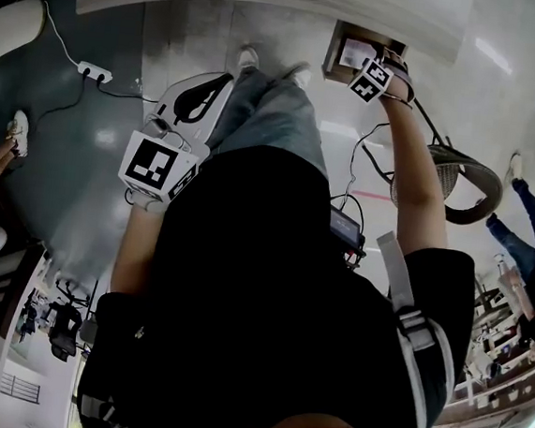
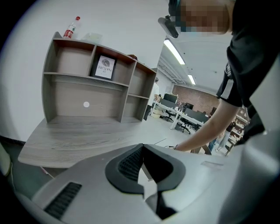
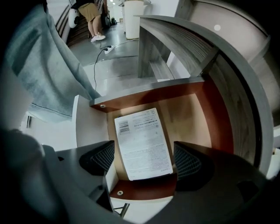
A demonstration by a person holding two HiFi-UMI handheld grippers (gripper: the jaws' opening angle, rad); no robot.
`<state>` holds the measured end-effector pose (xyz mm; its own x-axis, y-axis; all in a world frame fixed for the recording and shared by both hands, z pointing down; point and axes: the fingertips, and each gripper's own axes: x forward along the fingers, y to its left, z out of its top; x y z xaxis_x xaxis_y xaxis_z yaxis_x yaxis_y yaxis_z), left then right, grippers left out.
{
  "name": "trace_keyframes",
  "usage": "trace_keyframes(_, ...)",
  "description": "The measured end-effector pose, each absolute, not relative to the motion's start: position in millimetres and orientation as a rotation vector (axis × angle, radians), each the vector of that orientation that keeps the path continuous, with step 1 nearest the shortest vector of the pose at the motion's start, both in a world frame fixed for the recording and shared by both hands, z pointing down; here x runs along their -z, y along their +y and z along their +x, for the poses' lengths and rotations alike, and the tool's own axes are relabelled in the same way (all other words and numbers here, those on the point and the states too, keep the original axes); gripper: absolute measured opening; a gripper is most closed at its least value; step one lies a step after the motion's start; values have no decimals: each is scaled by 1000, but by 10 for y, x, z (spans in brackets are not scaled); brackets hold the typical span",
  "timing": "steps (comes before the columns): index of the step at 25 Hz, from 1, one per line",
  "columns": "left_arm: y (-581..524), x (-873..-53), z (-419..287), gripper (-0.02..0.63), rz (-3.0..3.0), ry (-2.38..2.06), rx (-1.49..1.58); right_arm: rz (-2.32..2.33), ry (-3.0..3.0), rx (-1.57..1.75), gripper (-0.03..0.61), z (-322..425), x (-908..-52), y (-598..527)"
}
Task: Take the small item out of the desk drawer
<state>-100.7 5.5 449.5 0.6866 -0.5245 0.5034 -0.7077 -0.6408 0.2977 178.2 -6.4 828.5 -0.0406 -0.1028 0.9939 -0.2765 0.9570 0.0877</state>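
Just beyond right gripper (image 3: 144, 159), white packet (image 3: 142, 140)

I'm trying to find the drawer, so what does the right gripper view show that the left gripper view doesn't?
Only the right gripper view: the open drawer with a white printed sheet lying in it, and the right gripper open over it. Only the left gripper view: the shelf unit with a bottle on top, and the left gripper, jaws together and empty. Both: the grey desk.
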Motion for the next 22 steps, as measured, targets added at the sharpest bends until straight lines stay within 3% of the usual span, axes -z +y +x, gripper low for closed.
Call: trace_keyframes(22, 46, -4570, -1053, 8, 2394, -967, -523, 264, -1565, -137, 390, 1825, -8490, -111)
